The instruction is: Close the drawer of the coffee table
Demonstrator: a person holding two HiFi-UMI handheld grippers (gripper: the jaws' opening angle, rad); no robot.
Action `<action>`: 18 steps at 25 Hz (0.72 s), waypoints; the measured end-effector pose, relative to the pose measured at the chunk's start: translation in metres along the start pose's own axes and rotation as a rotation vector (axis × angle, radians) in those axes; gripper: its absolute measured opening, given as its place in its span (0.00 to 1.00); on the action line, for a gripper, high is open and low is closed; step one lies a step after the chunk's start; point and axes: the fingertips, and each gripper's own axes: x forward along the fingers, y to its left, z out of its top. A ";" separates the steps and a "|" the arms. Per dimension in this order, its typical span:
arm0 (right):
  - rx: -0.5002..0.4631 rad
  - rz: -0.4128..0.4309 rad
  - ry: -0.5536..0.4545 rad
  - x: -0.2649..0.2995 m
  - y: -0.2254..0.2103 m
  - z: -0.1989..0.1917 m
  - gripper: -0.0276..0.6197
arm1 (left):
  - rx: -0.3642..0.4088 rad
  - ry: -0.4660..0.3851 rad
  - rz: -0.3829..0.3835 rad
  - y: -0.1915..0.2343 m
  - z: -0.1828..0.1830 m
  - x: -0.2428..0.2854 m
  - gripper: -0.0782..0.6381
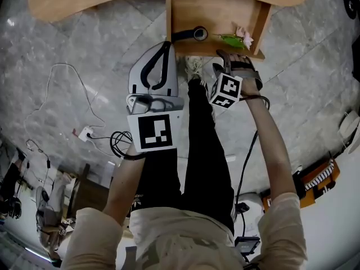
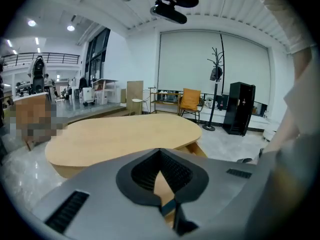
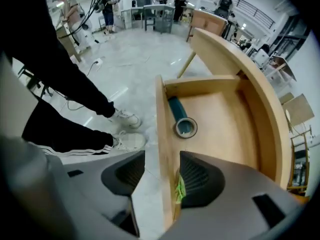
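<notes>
The wooden coffee table [image 1: 112, 1] has its drawer [image 1: 256, 24] pulled out toward me. A dark teal roll [image 1: 191, 34] and a pink flower with green leaves [image 1: 241, 38] lie in the drawer. My right gripper [image 1: 224, 56] points down at the drawer's front wall [image 3: 162, 134]; its jaws stand open on either side of that wall without pressing it. The green leaves [image 3: 179, 189] show by the inner jaw, and the teal roll [image 3: 181, 121] lies beyond. My left gripper [image 1: 166, 45] hovers left of the drawer, shut and empty, facing the tabletop [image 2: 125, 134].
My legs and shoes [image 1: 194, 69] stand right in front of the drawer. Cables and a white plug block [image 1: 85, 133] lie on the marble floor at the left. An orange item [image 1: 318, 176] sits at the right. Chairs and a coat stand [image 2: 216, 74] are far behind the table.
</notes>
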 end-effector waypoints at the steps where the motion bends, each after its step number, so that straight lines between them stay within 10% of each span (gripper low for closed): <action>1: -0.009 -0.002 0.018 0.005 0.003 -0.002 0.38 | 0.011 0.007 -0.009 -0.002 -0.003 0.000 0.12; 9: -0.045 -0.024 0.060 0.026 0.001 0.000 0.16 | -0.010 0.016 -0.007 0.007 -0.008 0.009 0.12; 18: -0.055 -0.047 0.054 0.027 0.003 0.001 0.15 | -0.052 0.024 0.019 0.012 -0.013 0.016 0.12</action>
